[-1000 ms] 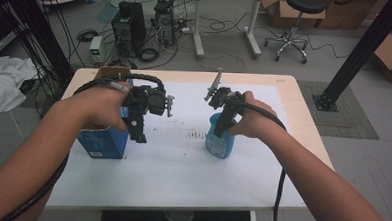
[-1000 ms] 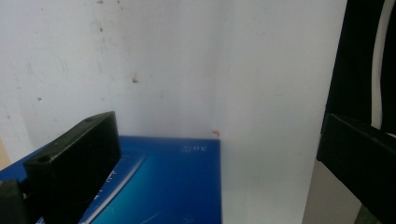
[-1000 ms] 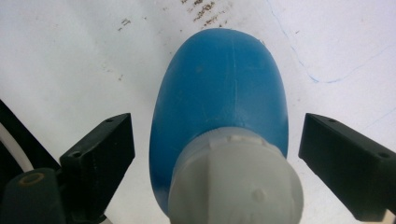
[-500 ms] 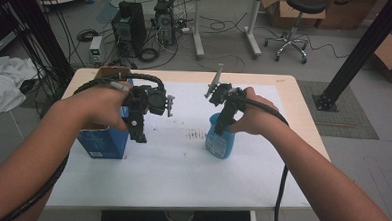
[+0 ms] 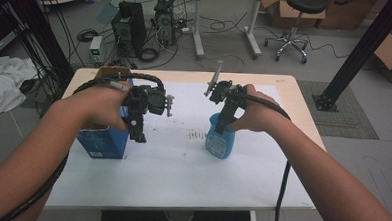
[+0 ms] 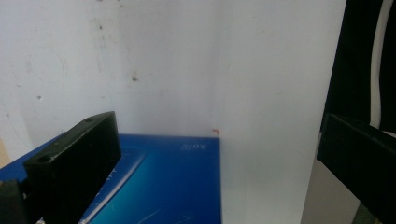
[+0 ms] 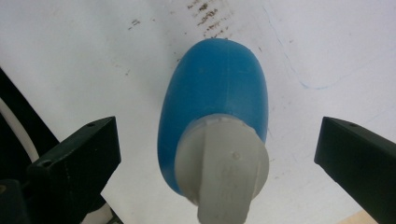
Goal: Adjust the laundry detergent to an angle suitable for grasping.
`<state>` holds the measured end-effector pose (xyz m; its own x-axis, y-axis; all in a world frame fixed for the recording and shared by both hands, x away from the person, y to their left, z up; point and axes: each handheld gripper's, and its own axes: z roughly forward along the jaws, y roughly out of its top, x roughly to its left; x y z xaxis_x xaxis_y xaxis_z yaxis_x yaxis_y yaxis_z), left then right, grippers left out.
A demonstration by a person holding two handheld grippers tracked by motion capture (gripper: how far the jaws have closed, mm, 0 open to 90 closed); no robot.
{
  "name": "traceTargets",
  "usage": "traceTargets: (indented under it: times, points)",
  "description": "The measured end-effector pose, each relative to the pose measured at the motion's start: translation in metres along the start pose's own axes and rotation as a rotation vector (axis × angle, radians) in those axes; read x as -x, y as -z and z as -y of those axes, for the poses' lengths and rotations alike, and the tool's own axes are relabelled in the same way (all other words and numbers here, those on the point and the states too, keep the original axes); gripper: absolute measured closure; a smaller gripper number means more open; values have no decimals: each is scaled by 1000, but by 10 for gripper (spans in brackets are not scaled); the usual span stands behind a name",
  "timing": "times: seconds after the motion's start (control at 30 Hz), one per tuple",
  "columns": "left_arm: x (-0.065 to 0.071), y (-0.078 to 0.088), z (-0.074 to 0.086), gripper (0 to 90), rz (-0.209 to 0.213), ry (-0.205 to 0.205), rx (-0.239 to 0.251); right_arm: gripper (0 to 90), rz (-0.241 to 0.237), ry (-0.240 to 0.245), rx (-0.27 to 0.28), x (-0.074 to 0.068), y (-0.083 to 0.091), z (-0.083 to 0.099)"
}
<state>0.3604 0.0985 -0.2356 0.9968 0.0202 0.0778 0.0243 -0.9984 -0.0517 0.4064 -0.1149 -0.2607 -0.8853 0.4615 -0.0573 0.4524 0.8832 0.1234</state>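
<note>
At the table's left the left gripper [image 5: 138,130] points down with jaws spread above the blue box [image 5: 102,142], whose near part is cut off in the left gripper view, while at mid-right the right gripper [image 5: 222,127], jaws just opened wide, hangs released over the upright blue bottle [image 5: 220,143], its grey cap [image 7: 222,161] partly cropped.

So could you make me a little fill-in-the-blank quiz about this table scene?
1. The bottle between the right gripper's jaws is ____ in colour.
2. That gripper's jaws stand ____, off the bottle.
3. The left gripper hangs over a blue ____.
4. The bottle's cap is ____.

Missing words: blue; open; box; white
</note>
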Motion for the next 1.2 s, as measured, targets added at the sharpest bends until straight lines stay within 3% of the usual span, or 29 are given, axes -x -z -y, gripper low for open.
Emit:
traceTargets:
  times: [0.47,0.73,1.03,1.2]
  points:
    - [-1,0,-2,1,6,-4,4,0,15,95,32,-3,24,5]
    - [-1,0,-8,1,6,-12,3,0,26,253,32,-6,38,11]
    - [-1,3,-11,1,1,-20,6,0,15,346,26,5,48,18]
    - [-1,3,-8,1,3,-12,2,0,41,405,12,10,46,19]
